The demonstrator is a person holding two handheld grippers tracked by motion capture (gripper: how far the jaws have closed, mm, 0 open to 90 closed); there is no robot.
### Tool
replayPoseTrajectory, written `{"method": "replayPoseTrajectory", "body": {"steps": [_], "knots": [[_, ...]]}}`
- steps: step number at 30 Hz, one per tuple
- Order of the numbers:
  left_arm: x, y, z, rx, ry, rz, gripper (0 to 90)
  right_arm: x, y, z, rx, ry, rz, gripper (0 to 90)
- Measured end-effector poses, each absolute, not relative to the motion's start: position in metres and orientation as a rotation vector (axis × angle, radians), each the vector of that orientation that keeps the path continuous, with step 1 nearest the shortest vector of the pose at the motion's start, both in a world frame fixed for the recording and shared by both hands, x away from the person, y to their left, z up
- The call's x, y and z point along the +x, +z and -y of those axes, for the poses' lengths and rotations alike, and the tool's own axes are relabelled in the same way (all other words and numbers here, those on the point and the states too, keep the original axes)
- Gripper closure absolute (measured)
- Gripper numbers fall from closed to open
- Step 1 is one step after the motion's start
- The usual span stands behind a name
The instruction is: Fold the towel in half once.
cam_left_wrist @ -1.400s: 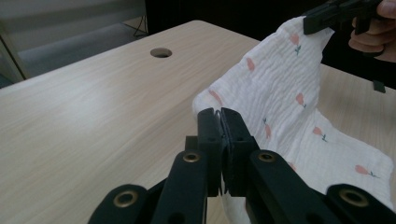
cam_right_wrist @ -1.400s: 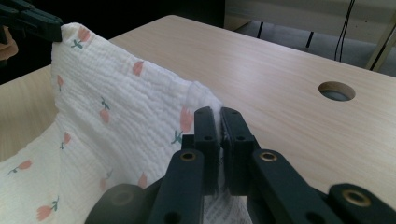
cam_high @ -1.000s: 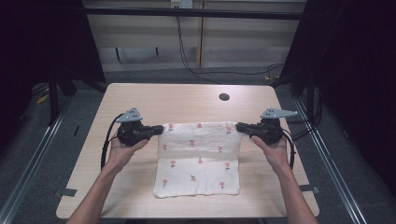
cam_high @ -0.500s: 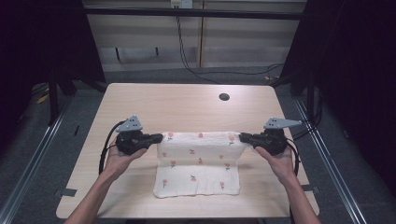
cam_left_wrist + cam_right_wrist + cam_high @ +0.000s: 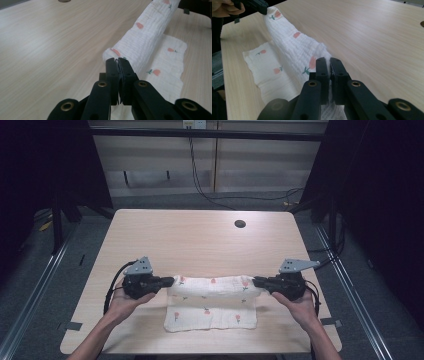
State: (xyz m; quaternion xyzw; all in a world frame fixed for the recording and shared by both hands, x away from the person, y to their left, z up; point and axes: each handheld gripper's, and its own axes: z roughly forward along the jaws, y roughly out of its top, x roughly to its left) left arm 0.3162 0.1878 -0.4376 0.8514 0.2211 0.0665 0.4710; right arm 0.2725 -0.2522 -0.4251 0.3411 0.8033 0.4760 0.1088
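- Cloth (image 5: 212,302): white, flower-printed, lay on worktop (image 5: 200,240), far edge lifted for folding.
- Left gripper (image 5: 167,281): fingers clamped on cloth's left corner.
- Right gripper (image 5: 257,281): fingers clamped on cloth's right corner, keeping the edge taut.

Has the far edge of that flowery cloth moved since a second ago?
Yes. The cloth's far edge has come toward the person, away from the table's hole.

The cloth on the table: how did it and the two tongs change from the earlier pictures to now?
Both tongs, left and right, have come toward the person's side, drawing the far edge of the cloth over its near part, so it is folding in half. Nothing was let go: each stays shut on its corner. The near edge of the cloth and the table stayed as they were.
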Motion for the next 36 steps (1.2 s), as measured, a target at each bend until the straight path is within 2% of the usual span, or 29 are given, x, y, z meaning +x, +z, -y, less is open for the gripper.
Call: {"method": "replayPoseTrajectory", "body": {"steps": [4,14,27,36], "knots": [[0.309,-0.448,-0.185,2.165,0.173,-0.511,87.8,0.267,-0.433,0.252,1.020,1.382,-2.393,85.8],[0.296,-0.461,-0.189,2.148,0.111,-0.500,87.7,0.251,-0.451,0.251,0.998,1.343,-2.455,85.1],[0.284,-0.480,-0.183,2.218,0.021,-0.457,86.8,0.241,-0.468,0.244,0.974,1.272,-2.554,82.2],[0.275,-0.479,-0.184,2.248,0.028,-0.433,84.8,0.227,-0.472,0.239,0.964,1.255,-2.588,80.9]]}}
